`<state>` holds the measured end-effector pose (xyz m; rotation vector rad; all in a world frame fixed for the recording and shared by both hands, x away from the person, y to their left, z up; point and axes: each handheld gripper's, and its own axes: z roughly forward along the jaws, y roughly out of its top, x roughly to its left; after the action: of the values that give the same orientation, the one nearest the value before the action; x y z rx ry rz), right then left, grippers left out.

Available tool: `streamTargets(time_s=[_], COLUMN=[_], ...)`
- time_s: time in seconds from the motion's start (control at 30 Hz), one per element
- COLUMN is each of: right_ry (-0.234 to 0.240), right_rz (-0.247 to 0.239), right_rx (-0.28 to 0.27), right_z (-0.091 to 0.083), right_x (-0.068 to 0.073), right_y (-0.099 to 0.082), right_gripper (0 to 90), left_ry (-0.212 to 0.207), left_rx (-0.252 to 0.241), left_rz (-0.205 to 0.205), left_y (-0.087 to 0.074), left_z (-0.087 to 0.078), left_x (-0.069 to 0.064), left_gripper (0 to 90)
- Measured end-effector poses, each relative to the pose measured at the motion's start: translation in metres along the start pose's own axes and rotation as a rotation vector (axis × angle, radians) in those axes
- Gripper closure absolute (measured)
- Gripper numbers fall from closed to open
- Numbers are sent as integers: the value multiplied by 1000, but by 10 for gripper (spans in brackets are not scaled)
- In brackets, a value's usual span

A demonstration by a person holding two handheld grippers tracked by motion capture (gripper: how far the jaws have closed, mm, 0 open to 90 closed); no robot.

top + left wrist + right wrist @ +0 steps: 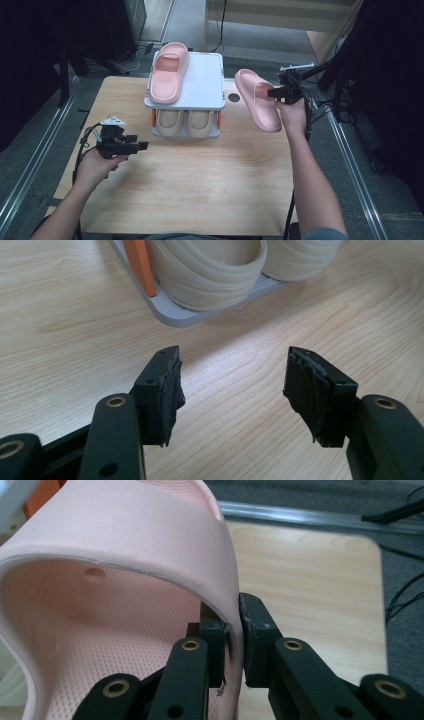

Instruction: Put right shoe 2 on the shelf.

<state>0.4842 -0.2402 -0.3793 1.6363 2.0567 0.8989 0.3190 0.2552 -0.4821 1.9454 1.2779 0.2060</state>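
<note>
Your right tongs [274,93] are clamped on the strap of a pink slipper [256,100], held aloft just right of the rack [202,82], whose top shelf carries its mate [169,72]. Your left tongs [232,385] stand apart over the counter [200,175]. The next move is probably to set the slipper beside its mate.

High view looks forward-down over whole worktop [200,175]; gripper views sit close behind own jaws; left shares the rack [175,315] corner with it.
</note>
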Motion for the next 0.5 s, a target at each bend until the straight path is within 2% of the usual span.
streamTargets(time_s=[0.27, 0.5], right_ry=[2, 2], right_rz=[-3, -48], right_rx=[-24, -41], right_z=[-23, -31], right_x=[14, 39], right_y=[40, 68], right_gripper=[821, 818], left_ry=[-3, -3], left_rx=[0, 4], left_rz=[4, 10], left_y=[1, 1], left_z=[2, 3], left_x=[-1, -3], left_gripper=[399, 400])
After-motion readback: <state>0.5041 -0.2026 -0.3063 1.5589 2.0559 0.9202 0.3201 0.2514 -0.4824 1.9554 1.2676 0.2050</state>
